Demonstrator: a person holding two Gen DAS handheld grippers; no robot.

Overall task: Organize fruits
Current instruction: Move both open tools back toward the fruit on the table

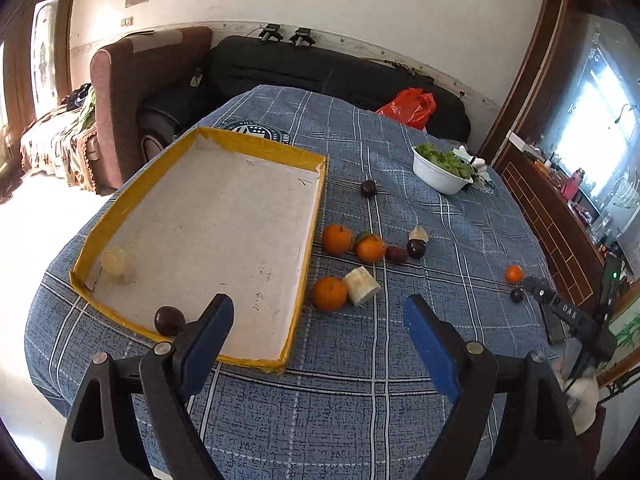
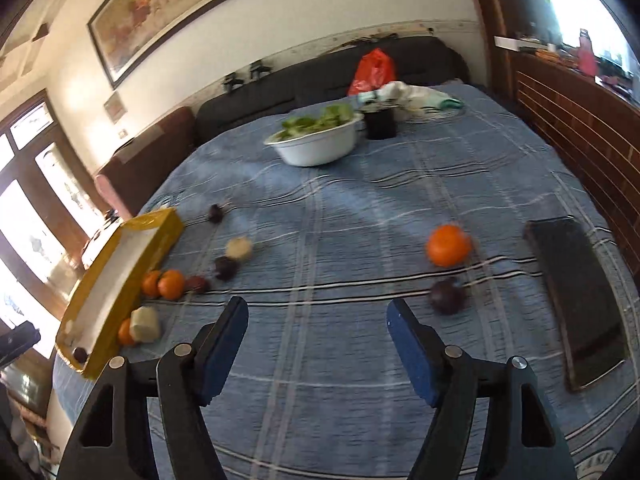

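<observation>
A yellow-rimmed tray (image 1: 308, 216) lies on the blue checked tablecloth; inside it are a dark plum (image 1: 169, 320) at the near edge and a pale cane piece (image 1: 117, 264). Right of the tray lie several oranges (image 1: 329, 293), pale cane pieces (image 1: 361, 285) and dark plums (image 1: 416, 247). My left gripper (image 1: 320, 312) is open and empty, over the tray's near right corner. My right gripper (image 2: 316, 316) is open and empty above the cloth. An orange (image 2: 448, 245) and a plum (image 2: 447, 295) lie just right of it. The tray (image 2: 160, 228) shows at far left.
A white bowl of greens (image 1: 440, 172) stands at the back, also in the right wrist view (image 2: 320, 140), with a black cup (image 2: 380, 122) beside it. A dark phone (image 2: 576, 300) lies at the right edge. A sofa and red bag (image 1: 408, 106) are behind the table.
</observation>
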